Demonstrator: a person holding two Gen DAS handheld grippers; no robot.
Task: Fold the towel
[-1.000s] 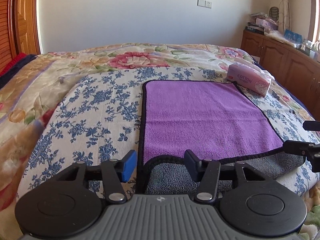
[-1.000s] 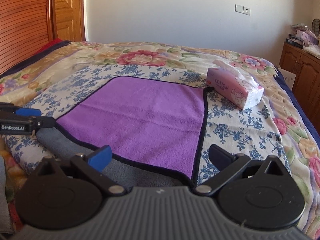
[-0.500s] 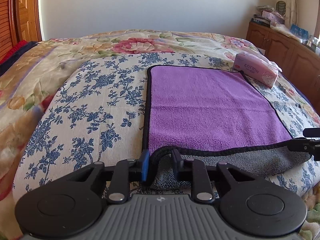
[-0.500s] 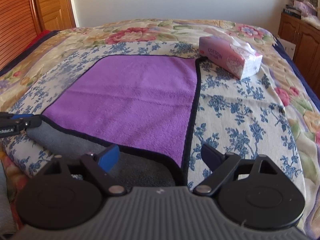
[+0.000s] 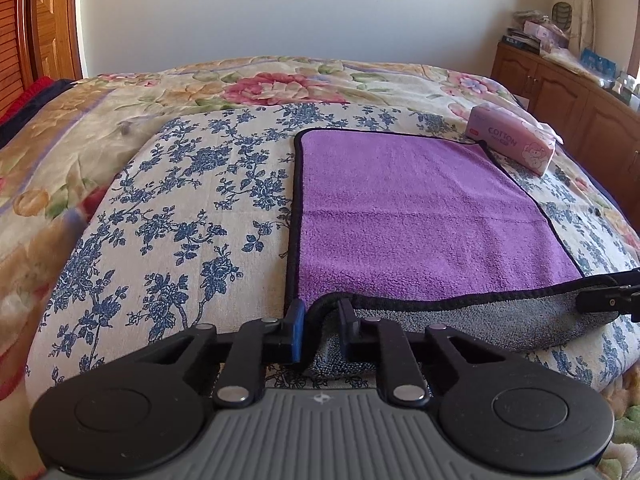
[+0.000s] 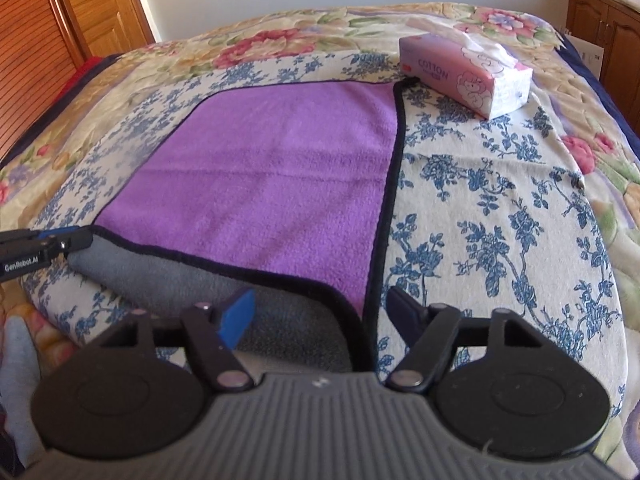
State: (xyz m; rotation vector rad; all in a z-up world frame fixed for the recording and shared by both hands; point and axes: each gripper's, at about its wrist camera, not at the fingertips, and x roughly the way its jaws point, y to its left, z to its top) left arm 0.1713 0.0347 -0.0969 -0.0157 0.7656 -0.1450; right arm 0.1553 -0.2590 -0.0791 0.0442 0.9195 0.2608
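Observation:
A purple towel (image 5: 416, 216) with black trim and a grey underside lies flat on the bed; it also shows in the right wrist view (image 6: 272, 176). Its near edge hangs over the bed's front, grey side out. My left gripper (image 5: 321, 326) is shut on the towel's near left corner. My right gripper (image 6: 320, 312) is open, its fingers on either side of the near right corner. The left gripper shows at the left edge of the right wrist view (image 6: 60, 242).
The bed has a blue-flowered cloth (image 5: 192, 208) over a floral quilt. A pink tissue box (image 5: 514, 142) sits beside the towel's far right corner, also in the right wrist view (image 6: 466, 76). A wooden cabinet (image 5: 568, 92) stands at the right, a wooden door (image 6: 92, 8) at the left.
My left gripper closed from open onto the towel's near left corner. My right gripper moved forward and lower to the near right corner, staying open.

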